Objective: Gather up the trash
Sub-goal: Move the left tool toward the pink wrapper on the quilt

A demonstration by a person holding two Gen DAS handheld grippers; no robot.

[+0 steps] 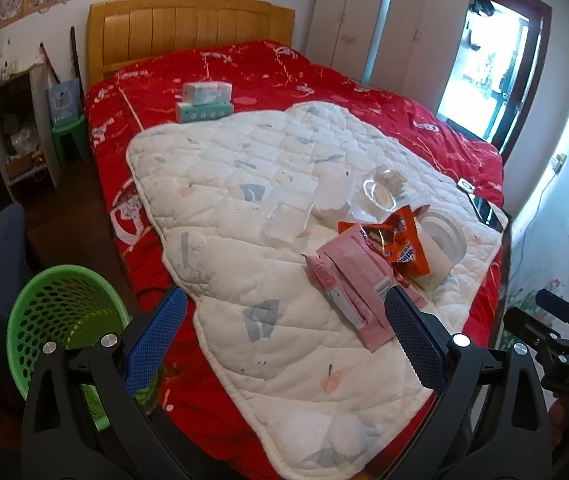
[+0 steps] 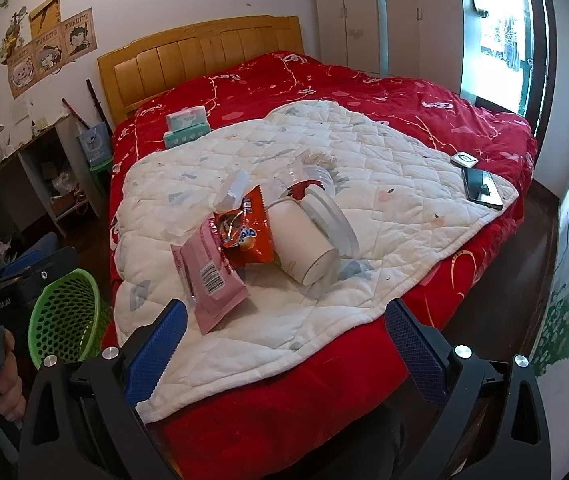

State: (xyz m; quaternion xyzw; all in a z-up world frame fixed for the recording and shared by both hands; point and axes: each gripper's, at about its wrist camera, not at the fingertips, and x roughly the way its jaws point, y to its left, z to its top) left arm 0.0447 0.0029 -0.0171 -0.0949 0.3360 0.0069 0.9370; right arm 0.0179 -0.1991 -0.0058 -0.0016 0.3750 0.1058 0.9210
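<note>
Trash lies in a pile on a white quilt (image 1: 244, 184) spread over a red bed. A pink wrapper (image 1: 358, 276) (image 2: 212, 280) is nearest, with an orange snack bag (image 1: 404, 240) (image 2: 248, 232) and a tipped white cup (image 1: 440, 248) (image 2: 304, 244) behind it. Clear plastic containers (image 1: 288, 216) (image 2: 304, 176) lie farther back. A green mesh basket (image 1: 60, 312) (image 2: 64, 316) stands on the floor at the bed's left corner. My left gripper (image 1: 284, 304) hovers open just short of the pink wrapper. My right gripper (image 2: 284, 312) is open over the bed's near edge, holding nothing.
A black phone (image 2: 482, 190) and a small white device (image 2: 464, 160) rest on the quilt's right corner. Two tissue boxes (image 1: 204, 102) are stacked near the wooden headboard. A desk and green stool stand left of the bed; wardrobes and a bright doorway are at the back right.
</note>
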